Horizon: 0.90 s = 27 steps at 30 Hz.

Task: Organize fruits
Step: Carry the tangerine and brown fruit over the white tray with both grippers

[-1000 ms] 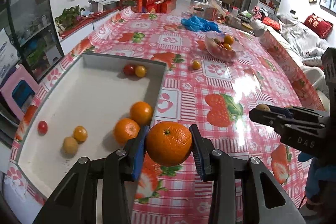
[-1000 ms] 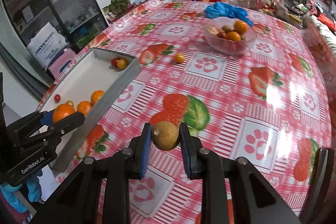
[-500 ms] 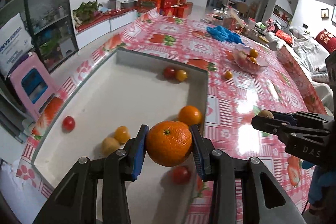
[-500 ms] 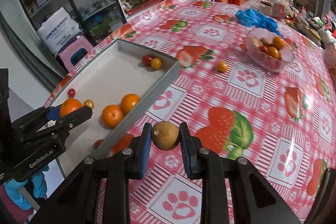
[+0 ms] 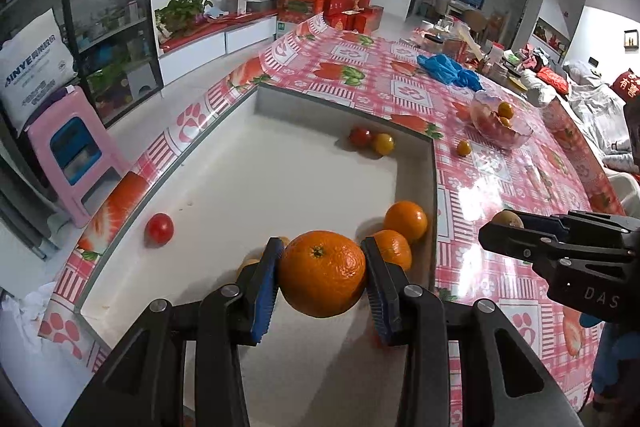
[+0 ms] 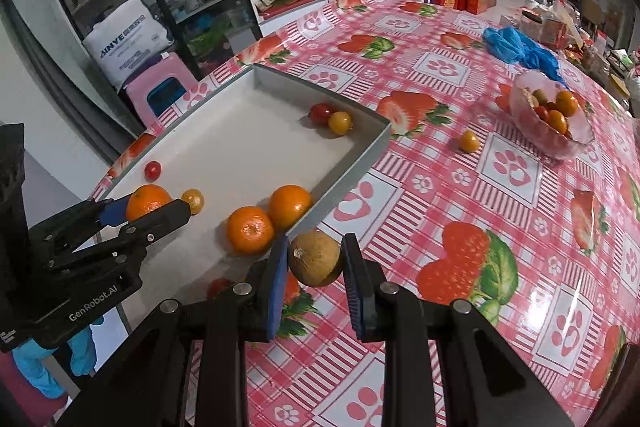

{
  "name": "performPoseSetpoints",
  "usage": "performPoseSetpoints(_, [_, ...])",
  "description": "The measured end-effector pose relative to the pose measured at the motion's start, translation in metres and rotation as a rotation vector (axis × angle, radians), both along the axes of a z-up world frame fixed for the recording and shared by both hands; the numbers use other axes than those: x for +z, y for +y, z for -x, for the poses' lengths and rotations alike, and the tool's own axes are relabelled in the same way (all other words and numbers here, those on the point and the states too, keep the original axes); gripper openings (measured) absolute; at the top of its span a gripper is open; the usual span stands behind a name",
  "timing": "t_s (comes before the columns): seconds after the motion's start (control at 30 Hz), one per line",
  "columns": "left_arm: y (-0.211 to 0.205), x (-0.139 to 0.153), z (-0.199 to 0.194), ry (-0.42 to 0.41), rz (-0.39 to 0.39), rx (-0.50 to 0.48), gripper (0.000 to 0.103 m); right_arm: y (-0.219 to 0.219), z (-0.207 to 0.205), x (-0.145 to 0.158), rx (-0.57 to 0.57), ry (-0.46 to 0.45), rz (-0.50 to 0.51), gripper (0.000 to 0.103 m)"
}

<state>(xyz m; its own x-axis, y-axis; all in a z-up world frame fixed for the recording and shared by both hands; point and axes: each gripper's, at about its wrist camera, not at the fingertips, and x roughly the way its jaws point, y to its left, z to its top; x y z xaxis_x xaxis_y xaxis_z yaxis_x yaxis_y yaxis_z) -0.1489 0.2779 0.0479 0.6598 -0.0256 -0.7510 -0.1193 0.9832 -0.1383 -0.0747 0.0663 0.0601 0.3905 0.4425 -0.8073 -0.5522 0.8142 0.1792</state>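
Orange mandarin pinched in the left claw and brown fruit pinched in the right claw could bounce out of the tray if dropped high.

The tray floor's middle lies bare; 2 oranges crowd its near wall, 2 small tomatoes the far corner.

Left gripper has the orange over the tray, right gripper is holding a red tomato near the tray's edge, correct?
Not quite. The right gripper is shut on a brown kiwi, not a red tomato; the right wrist view shows it near the tray edge. The rest holds: the left gripper has the orange over the tray.
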Motion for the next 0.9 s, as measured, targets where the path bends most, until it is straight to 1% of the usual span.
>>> performPoseSetpoints(0.9, [0.016,0.006,-0.004,-0.016,0.007,0.025,0.041,0.032,-0.006,0.006,0.067,-0.007,0.025,0.029])
